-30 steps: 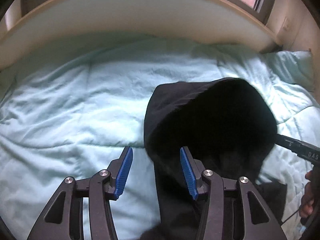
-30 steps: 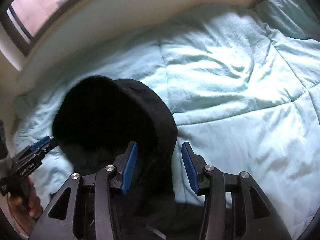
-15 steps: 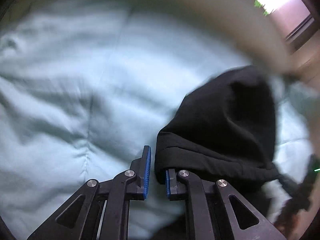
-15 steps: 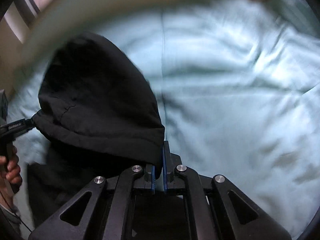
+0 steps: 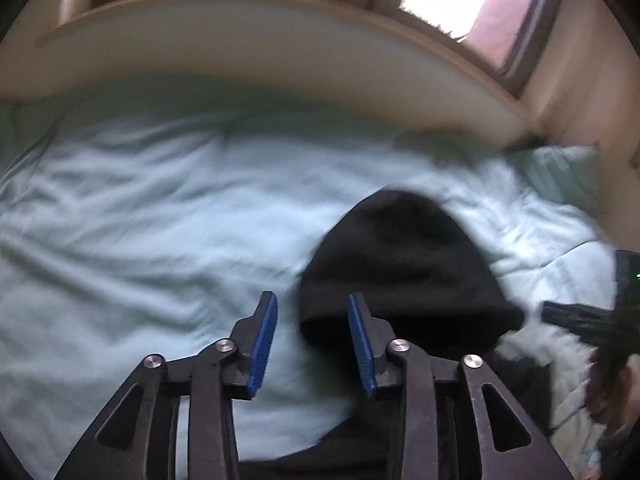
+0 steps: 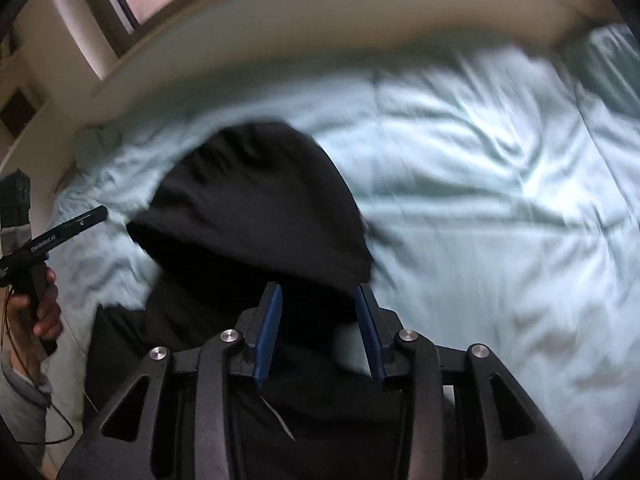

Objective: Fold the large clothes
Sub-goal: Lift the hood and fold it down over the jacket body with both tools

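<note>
So both claws just let go: half a second back each one was pinched shut on the hem of the hood, and now the left gripper (image 5: 312, 344) has its blue pads spread wide with nothing between them, and the right gripper (image 6: 318, 330) is spread the same way, jaws apart with only loose dark cloth showing behind the gap, not clamped. What that tells me is the hood fold is basically done. The hood of the black fleece hooded sweatshirt (image 5: 404, 268) got flipped over and dropped, and it now sits as a rounded dome on top of the garment's body, hem edge nearest the grippers. In the right wrist view the black fleece hooded sweatshirt (image 6: 260, 216) lies just ahead of and under the fingers, spread toward the person, on the crumpled pale mint quilted bedspread (image 5: 140, 220). Pose-wise, both tools are angled down and forward over the near edge of the bed, side by side. The left one hangs over bare bedspread just off the hood's left edge, the right one over the sweatshirt's body. Beyond that there's the cream padded headboard (image 5: 260, 52) and a window. Frames are a bit smeary, so I'd guess the hands are moving. Probably sleeves or sides next.
</note>
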`<act>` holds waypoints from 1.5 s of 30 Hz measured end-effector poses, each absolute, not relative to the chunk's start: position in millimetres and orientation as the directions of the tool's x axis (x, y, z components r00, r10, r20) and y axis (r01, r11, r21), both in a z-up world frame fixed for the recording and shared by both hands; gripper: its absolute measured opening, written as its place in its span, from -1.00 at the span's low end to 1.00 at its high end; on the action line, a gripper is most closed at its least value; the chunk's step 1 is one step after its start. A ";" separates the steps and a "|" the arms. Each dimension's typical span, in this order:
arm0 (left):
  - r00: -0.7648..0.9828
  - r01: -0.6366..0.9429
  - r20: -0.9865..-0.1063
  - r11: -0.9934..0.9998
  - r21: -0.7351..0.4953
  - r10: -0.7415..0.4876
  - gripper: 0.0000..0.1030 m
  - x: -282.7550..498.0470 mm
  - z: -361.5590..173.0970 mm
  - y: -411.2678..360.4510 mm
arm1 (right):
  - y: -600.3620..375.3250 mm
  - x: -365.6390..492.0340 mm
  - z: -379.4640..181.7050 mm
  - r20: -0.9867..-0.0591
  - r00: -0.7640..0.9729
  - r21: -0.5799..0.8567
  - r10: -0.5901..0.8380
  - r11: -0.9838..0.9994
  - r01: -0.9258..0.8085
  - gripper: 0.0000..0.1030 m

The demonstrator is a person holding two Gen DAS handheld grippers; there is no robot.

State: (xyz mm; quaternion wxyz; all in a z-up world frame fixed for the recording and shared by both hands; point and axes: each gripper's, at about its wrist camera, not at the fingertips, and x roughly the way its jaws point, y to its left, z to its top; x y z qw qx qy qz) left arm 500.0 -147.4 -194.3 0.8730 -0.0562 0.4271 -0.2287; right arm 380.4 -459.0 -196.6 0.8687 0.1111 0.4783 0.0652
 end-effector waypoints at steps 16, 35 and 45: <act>0.341 0.396 -0.814 0.857 -0.330 -0.471 -0.09 506.4 -310.3 -220.9 | -397.2 429.0 -239.6 -0.823 0.498 0.272 0.274 0.959 -0.079 -0.20; 0.358 0.458 -0.762 0.812 -0.361 -0.540 -0.08 487.2 -267.7 -199.4 | -387.4 494.5 -242.2 -0.852 0.463 0.237 0.246 0.968 -0.080 -0.18; 0.242 0.233 -0.810 0.843 -0.486 -0.534 0.09 534.0 -314.0 -165.5 | -444.0 415.7 -285.6 -0.922 0.289 0.254 0.257 0.966 -0.050 -0.18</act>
